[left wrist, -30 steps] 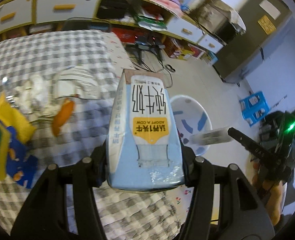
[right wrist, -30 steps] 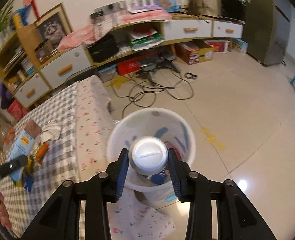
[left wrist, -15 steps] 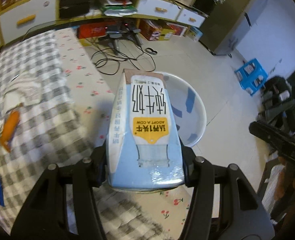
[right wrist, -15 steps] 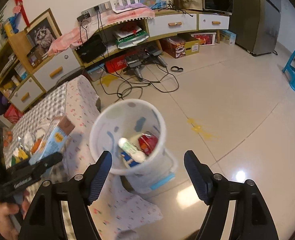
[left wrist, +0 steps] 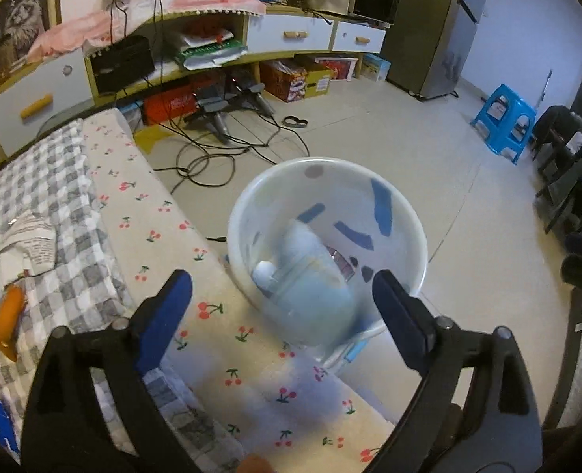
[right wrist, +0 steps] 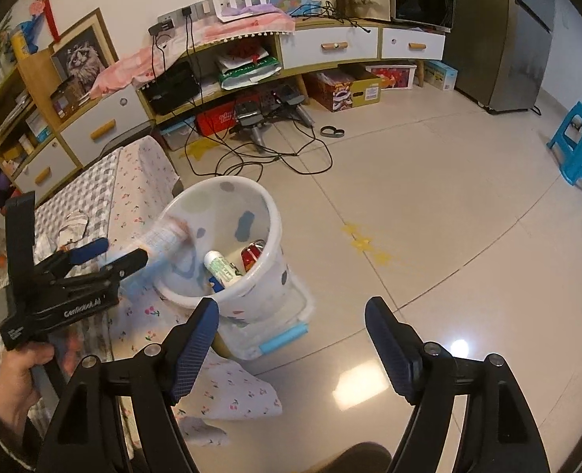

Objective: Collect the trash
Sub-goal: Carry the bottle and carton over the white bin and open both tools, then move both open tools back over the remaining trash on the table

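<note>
Left gripper (left wrist: 281, 299), black-armed with blue pads, hangs spread wide with nothing between its fingers, poised right over the edge of the table (left wrist: 228, 358) where the cherry-print cloth drops away; straight ahead of it and just below, a blurred pale-blue milk carton (left wrist: 308, 276) is in the mouth of the translucent white plastic bin with blue patches (left wrist: 417, 236), long axis running away from the fingers and tipping down into the tub. From the right wrist view that same carton (right wrist: 165, 238) shows as a smear at the bin's near rim (right wrist: 228, 183), with a white-and-green tube (right wrist: 220, 266) and a red can (right wrist: 252, 254) lying in the bottom. Right gripper (right wrist: 291, 333) is also splayed open and empty, hovering over the floor just beside the bin. So where's the next piece? Back on the table, to the left of the left gripper and well apart from the bin: an orange carrot-shaped scrap (left wrist: 9, 323) lying near the left edge of the grey checked cloth, its long axis roughly along the gripper's line of sight, and a crumpled printed paper wrapper (left wrist: 27, 240) further up that cloth. Left hand looks the nearer one by a good margin; the move I'd expect is a swing left and back over the table, fingers straddling the scrap across its narrow width.
</note>
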### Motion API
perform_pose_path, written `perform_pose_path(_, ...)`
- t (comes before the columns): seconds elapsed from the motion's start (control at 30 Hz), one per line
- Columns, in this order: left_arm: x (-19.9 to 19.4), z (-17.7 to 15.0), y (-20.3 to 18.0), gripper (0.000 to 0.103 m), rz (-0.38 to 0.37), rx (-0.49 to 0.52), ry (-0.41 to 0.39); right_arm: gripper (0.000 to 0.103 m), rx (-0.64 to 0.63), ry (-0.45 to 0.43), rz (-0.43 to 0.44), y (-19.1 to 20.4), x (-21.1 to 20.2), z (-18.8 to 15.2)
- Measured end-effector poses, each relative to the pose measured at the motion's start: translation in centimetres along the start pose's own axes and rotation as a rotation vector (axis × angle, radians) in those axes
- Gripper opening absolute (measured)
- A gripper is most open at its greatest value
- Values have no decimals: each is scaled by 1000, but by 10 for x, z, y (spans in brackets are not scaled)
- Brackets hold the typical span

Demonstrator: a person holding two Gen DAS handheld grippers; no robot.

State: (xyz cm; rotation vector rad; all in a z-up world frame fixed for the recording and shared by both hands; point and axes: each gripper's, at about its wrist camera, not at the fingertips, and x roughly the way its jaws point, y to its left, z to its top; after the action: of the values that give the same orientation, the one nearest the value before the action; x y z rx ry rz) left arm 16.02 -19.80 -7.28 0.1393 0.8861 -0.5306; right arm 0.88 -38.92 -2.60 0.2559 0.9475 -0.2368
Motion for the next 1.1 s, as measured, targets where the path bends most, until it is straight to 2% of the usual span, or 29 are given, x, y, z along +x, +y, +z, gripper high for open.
perform_pose_path(0.23,-12,-6,9,99,-3,-47,14,80,15,-14,-1,-1,-5,0)
perform_pose_path(0.33,-19,-13,9,102,15,-28,13,81,18,-22,8,3,-7,0)
perform_pose_path(0.53,-41,-22,19,103,33,-17,15,86,-37,-43,11,28,-12,-1)
perform_pose_path(0.77,-74,-34,56,103,98,-45,12,97,-107,-104,0,59,-20,0)
perform_pose_path(0.93,-95,-43,84,103,150,-63,18,97,-160,-120,-4,84,-18,-1)
perform_pose_path(1.1,-118,-53,124,103,179,-149,35,97,-175,-96,28,111,-12,1)
